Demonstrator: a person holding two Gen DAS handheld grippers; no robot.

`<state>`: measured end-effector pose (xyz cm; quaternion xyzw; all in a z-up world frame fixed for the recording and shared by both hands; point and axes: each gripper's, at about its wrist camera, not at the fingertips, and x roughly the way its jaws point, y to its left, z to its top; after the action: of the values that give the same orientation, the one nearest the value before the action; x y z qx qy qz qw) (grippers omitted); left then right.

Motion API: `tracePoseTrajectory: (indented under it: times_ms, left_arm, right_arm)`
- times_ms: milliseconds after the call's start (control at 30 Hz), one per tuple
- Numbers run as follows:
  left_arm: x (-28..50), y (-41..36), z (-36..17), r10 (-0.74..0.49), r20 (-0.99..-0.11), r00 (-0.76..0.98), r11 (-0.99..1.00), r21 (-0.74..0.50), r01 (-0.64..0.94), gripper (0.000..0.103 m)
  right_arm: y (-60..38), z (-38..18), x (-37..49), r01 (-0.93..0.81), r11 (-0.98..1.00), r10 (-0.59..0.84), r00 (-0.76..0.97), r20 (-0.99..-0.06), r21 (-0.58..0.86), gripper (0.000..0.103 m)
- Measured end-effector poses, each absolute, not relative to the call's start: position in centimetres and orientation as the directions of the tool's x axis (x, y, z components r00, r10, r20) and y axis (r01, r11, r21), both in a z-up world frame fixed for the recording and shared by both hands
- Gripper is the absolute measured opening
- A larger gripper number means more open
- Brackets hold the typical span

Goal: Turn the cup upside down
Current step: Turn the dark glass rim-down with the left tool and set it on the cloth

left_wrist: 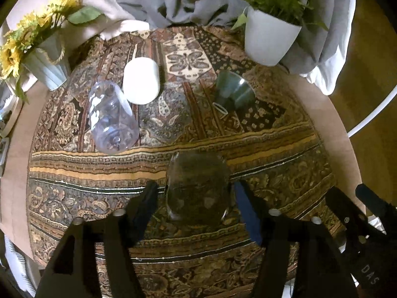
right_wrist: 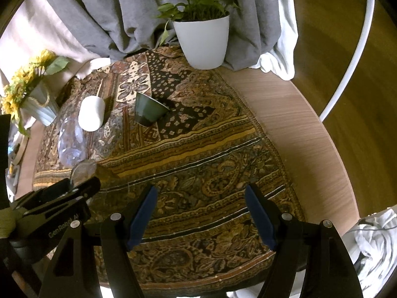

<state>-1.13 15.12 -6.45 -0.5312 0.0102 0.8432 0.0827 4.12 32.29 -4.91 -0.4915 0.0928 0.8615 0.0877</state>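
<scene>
Glass cup (left_wrist: 197,188) sits between the parted left gripper (left_wrist: 196,198) fingers, unclamped; slick walls risk slipping; right gripper (right_wrist: 201,213) gapes empty beside it.

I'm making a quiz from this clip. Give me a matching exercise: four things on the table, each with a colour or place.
Things:
1. clear glass cup
2. white cup
3. plastic bottle
4. dark green cup

Descriptions:
A. transparent, beside the white cup
B. between the left gripper's fingers
C. opaque white
D. dark green

Pairs: 1-B, 2-C, 3-A, 4-D
</scene>
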Motion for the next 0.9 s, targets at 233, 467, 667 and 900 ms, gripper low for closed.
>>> tracePoseTrajectory:
  times_ms: [233, 467, 667, 900]
  left_arm:
    - [-0.1, 14.2, -4.8, 0.126, -0.878, -0.461, -0.988, -0.067, -0.142, 0.085]
    - [1.9, 11.4, -2.7, 0.061, -0.849, -0.525, -0.996, -0.022, -0.082, 0.1]
    - [3.4, 9.1, -1.7, 0.022, -0.842, -0.539, -0.999, 0.004, -0.048, 0.101]
    - [5.3, 7.2, -1.8, -0.014, -0.852, -0.524, -0.998, 0.04, -0.039, 0.101]
  right_arm:
    - [32.1, -4.1, 4.9, -0.275, -0.959, 0.083, -0.508, -0.857, 0.071, 0.076]
    - [30.8, -2.7, 5.7, -0.268, -0.96, 0.07, -0.526, -0.848, 0.087, 0.083]
    - [28.6, -1.7, 6.1, -0.218, -0.971, 0.034, -0.536, -0.844, 0.099, 0.086]
    - [26.3, -1.3, 6.8, -0.174, -0.98, 0.004, -0.521, -0.853, 0.101, 0.087]
